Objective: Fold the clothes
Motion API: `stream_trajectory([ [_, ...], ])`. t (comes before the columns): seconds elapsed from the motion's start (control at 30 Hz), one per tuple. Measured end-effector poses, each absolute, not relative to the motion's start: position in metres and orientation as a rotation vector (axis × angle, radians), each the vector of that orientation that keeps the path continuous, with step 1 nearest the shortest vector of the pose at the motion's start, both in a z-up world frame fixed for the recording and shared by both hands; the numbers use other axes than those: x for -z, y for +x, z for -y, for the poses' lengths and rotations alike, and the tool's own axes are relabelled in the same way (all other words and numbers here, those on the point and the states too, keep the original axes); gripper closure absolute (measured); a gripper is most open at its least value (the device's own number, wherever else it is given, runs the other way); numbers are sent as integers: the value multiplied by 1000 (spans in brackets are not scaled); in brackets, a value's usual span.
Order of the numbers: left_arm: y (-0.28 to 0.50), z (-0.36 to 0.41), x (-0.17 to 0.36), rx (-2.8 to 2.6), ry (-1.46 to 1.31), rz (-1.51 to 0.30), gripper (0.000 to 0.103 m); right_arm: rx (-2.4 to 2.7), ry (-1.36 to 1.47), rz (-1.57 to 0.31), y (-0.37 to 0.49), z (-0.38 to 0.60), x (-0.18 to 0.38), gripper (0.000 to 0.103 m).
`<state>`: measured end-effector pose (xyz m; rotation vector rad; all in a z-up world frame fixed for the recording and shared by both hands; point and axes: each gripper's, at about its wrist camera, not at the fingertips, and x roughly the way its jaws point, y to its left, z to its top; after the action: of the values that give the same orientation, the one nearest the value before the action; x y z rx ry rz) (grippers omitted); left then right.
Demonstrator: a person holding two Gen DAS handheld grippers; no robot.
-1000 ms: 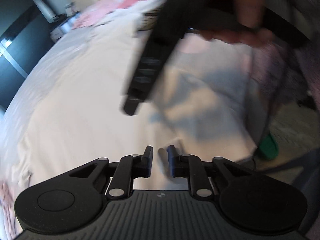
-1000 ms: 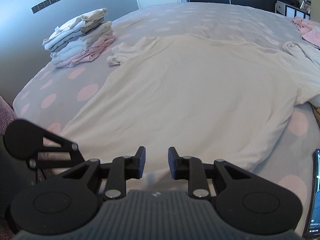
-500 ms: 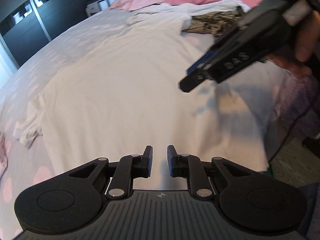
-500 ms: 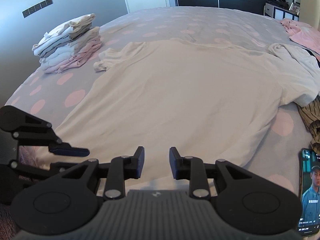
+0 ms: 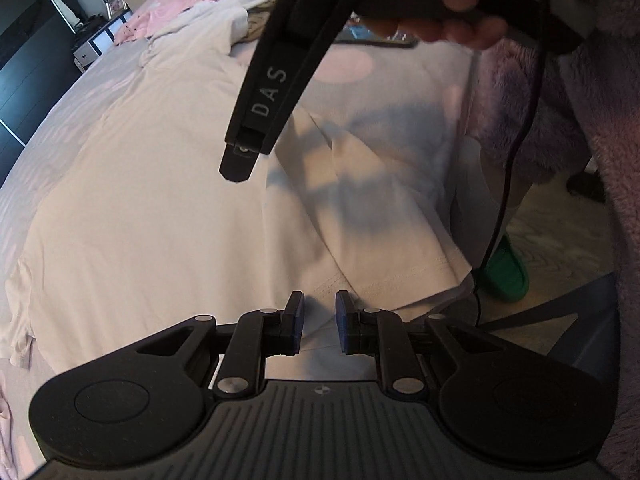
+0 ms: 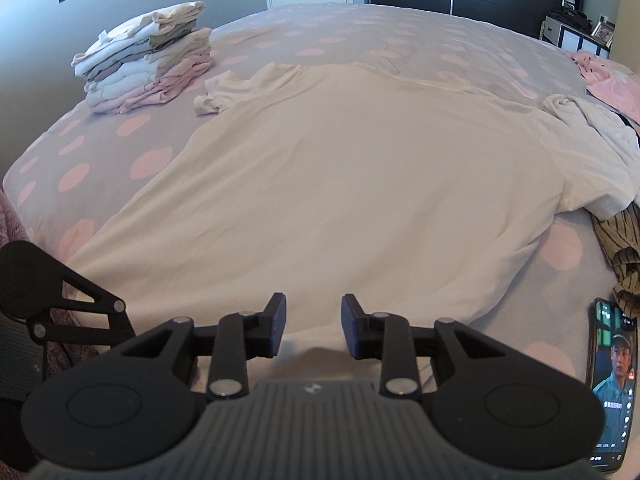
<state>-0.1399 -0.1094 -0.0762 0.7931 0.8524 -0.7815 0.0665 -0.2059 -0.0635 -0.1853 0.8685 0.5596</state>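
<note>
A large cream T-shirt (image 6: 340, 184) lies spread flat on the dotted bed cover (image 6: 392, 36), its hem nearest me and one sleeve (image 6: 236, 88) bunched at the far left. My right gripper (image 6: 313, 320) hovers open just above the hem, nothing between its fingers. My left gripper (image 5: 319, 322) is also open with a narrow gap, over the shirt's near corner (image 5: 420, 264) at the bed edge. In the left wrist view the right gripper's body (image 5: 272, 92) hangs over the shirt, held by a hand (image 5: 456, 12). The left gripper's linkage (image 6: 60, 300) shows at the right view's lower left.
A stack of folded clothes (image 6: 148, 68) sits at the far left of the bed. Unfolded garments (image 6: 592, 148), a striped piece (image 6: 624, 248) and a phone (image 6: 610, 392) lie on the right. A fuzzy sleeve (image 5: 560, 100), a cable (image 5: 516, 140) and a green slipper (image 5: 506, 276) are beside the bed.
The left view has swung toward the shirt's near corner and the bed edge. In it, the right gripper's body has shifted from the right to overhead. The right gripper has come slightly closer to the hem.
</note>
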Motion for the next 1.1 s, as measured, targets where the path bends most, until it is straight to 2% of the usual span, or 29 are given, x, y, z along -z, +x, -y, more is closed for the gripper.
stream_trajectory([
  [0.17,-136,111,78,784,800,-869,88,-533,-250,-915,69,202,69,68],
  [0.3,-134,112,76,800,788,-875,97,-562,-256,-946,67,205,73,65],
  [0.47,-120,103,71,765,698,-914,98,-653,-306,-957,50,203,75,65],
  [0.73,-109,96,69,706,665,-944,99,-834,-403,-990,21,188,83,71],
  [0.8,-109,97,70,703,665,-947,99,-843,-443,-988,18,184,88,77],
  [1.1,-106,90,60,706,612,-943,99,-870,-558,-922,6,169,101,78],
])
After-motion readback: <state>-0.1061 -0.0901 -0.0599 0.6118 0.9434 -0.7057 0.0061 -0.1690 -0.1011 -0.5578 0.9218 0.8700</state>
